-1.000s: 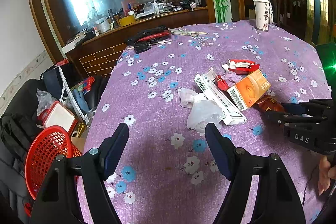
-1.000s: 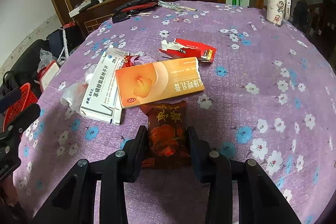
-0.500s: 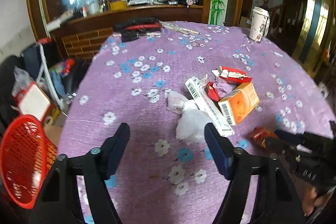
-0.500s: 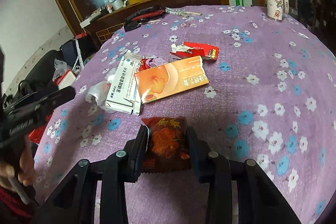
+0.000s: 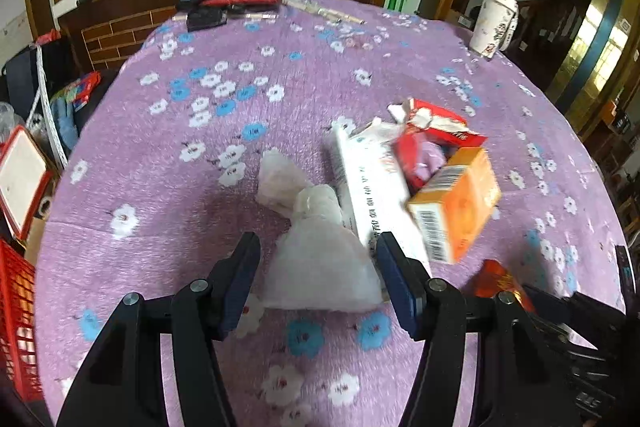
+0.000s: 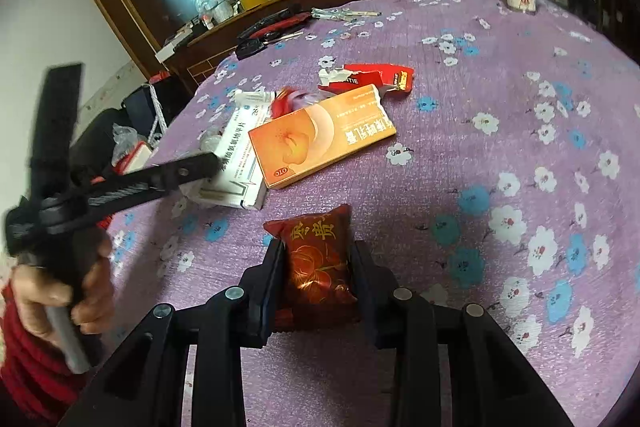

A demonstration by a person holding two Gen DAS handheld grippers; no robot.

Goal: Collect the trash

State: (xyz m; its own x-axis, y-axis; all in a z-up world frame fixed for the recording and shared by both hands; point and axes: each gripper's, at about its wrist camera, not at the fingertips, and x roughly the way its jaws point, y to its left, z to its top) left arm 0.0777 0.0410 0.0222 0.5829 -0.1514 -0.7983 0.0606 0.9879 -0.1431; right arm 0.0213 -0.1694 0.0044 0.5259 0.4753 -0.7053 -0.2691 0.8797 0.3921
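Two tongs over purple flowered tabletop (image 5: 168, 155). Right tongs (image 6: 316, 269) pinching a dark red snack packet (image 6: 316, 259) by its sides, near the tabletop's front edge. Left tongs (image 5: 318, 269) spread wide, one finger on either side of a white crumpled plastic bag (image 5: 316, 247); contact not clear. Just beyond the bag: long white medicine box (image 5: 374, 195), orange medicine box (image 5: 456, 203) leaning on it, torn red cigarette pack (image 5: 440, 127) behind. Red basket (image 5: 16, 323) off tabletop, far left. Paper cup (image 5: 494, 23) at far edge.
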